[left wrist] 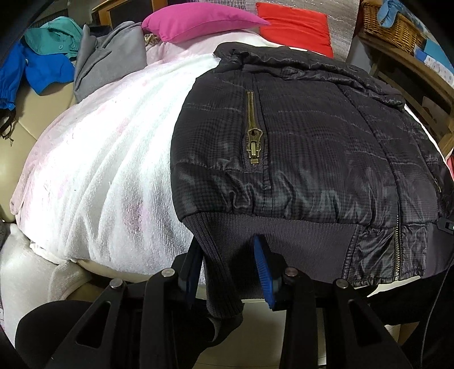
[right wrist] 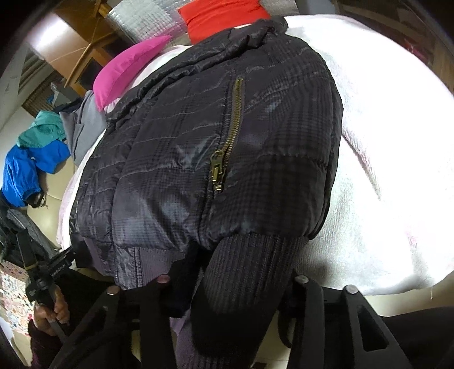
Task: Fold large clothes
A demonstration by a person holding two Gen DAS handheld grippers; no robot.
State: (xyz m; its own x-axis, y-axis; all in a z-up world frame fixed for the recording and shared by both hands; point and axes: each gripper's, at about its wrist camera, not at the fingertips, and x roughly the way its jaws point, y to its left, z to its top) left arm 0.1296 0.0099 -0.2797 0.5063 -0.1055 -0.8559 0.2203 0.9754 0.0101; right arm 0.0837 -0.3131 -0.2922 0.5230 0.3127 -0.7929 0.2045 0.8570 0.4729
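- Two corners of the ribbed hem point(left wrist: 283, 235) of a dark quilted bomber jacket point(left wrist: 298, 136) were taken up, one by each gripper, while the body of the jacket lay front-up on a white towel point(left wrist: 107, 170) spread over a cushioned seat.
- In the left wrist view, the left gripper point(left wrist: 227, 255) was seen with its jaws part-way closed and a fold of the ribbed knit pinched between the blue pads; the bite appeared shallow, so the knit could be stretched out of the pads once the hem was lifted.
- In the right wrist view, the right gripper point(right wrist: 235, 283) was largely hidden by a bulging ribbed cuff or hem corner point(right wrist: 249, 283); cloth was seen between the fingers, but whether it was truly clamped could not be told. A loose hold there would let that corner be dropped in mid-fold.
- If one side were raised ahead of the other, the padded shell would likely be skewed and the fold line left crooked.
- The slick shell was judged likely to slide on the towel, and the towel itself could be dragged along with it.
- A brass pocket zip pull point(left wrist: 254, 147) stood proud and could be caught under the folded layer.
- A pink cushion point(left wrist: 198, 21) lay near the collar, where it could be nudged by a long fold.
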